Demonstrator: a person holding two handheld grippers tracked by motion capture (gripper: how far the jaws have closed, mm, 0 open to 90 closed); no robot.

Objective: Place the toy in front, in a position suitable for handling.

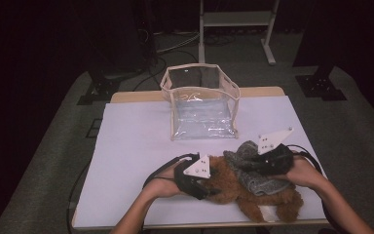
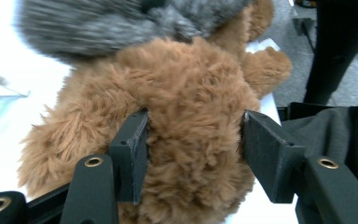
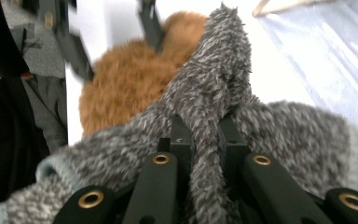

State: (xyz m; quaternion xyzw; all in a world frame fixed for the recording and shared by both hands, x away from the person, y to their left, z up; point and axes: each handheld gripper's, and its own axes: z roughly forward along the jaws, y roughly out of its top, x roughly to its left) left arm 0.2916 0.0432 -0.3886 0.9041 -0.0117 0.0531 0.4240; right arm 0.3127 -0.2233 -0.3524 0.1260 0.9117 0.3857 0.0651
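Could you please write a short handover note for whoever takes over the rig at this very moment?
Left gripper: jaws stand either side of the brown teddy; whether the pads press on it is unclear.
Right gripper: shut on a fold of the grey sweater.
Things: the teddy lies at the near edge of the table; the sweater is draped over its body. A clear bag stands open behind them, apart.
Done: both pieces are in hand.
Left: judging by the grips, working the sweater on or off the teddy. Which one is unclear.
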